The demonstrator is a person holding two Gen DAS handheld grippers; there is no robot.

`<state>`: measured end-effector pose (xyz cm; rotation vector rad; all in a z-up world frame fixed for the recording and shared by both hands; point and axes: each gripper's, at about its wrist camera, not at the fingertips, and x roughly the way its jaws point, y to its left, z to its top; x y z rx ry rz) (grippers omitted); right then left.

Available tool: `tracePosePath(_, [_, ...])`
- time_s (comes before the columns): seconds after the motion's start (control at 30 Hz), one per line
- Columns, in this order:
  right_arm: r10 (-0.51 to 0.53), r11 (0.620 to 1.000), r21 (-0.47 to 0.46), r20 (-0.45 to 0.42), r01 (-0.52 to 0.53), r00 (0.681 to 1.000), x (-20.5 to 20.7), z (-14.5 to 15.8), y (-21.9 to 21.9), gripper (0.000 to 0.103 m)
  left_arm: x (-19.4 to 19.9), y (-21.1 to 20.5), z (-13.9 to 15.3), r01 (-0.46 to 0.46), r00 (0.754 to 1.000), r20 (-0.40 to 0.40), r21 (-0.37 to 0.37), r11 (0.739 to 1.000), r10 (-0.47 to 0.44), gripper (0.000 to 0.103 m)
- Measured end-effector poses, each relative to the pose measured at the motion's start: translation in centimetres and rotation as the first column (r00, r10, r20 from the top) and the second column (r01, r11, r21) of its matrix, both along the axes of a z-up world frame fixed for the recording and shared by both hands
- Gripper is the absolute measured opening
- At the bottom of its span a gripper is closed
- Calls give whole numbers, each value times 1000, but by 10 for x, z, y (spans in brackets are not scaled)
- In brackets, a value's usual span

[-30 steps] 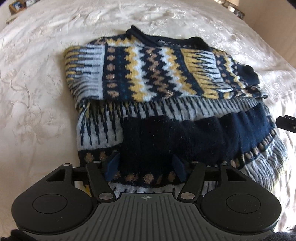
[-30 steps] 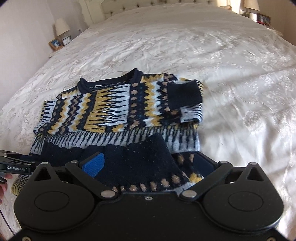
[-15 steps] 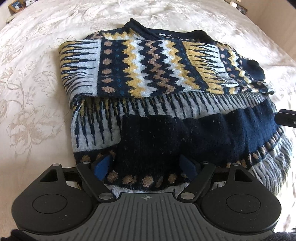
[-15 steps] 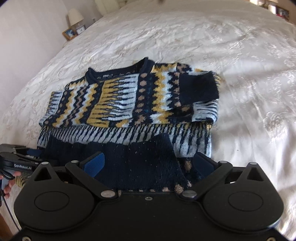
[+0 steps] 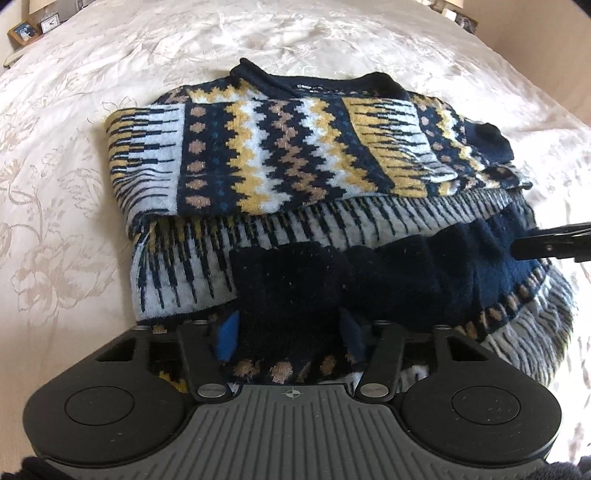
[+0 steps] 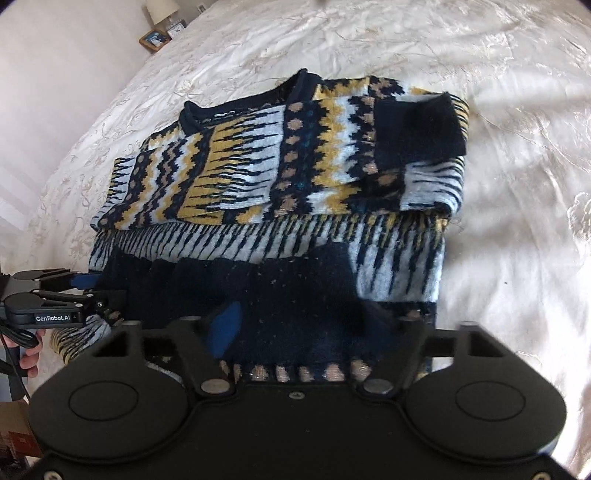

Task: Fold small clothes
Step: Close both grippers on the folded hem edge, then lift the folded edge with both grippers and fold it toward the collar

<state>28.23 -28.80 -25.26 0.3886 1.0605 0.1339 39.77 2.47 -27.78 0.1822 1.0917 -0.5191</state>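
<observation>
A navy, yellow and white patterned knit sweater [image 5: 280, 162] lies on the bed with both sleeves folded in; it also shows in the right wrist view [image 6: 280, 166]. Its dark navy hem band [image 5: 369, 280] is lifted and folded up toward the collar. My left gripper [image 5: 290, 330] is shut on the hem at the sweater's left corner. My right gripper [image 6: 299, 321] is shut on the hem [image 6: 280, 291] at the right corner. The left gripper's body [image 6: 55, 310] shows at the left of the right wrist view, and the right gripper's tip [image 5: 550, 245] at the right of the left wrist view.
The sweater lies on a cream floral bedspread [image 5: 55, 206] that spreads all round [image 6: 517, 184]. A bedside table with a lamp, clock and photo frame [image 6: 162, 29] stands at the far left.
Both grippers have carried the hem forward over the sweater toward the collar, and the folded part now sits closer to the sleeves.
</observation>
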Motion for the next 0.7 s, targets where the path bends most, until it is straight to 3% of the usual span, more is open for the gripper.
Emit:
tracePosePath(0.07, [-19, 1000, 13, 3, 19, 1000, -2, 2, -4, 37, 0, 1, 3, -19, 1000, 1, -14, 1000, 19, 34])
tracePosePath(0.13, [-33, 999, 37, 9, 33, 999, -5, 5, -8, 34, -1, 1, 6, -32, 999, 4, -23, 999, 33, 23])
tracePosePath(0.2, [-24, 999, 44, 29, 23, 999, -9, 10, -8, 27, -6, -1, 11, -34, 999, 24, -22, 999, 35, 19])
tracePosePath(0.7, [-43, 999, 25, 134, 40, 990, -37, 50, 8, 19, -43, 14, 49, -94, 984, 143, -115, 989, 111, 15])
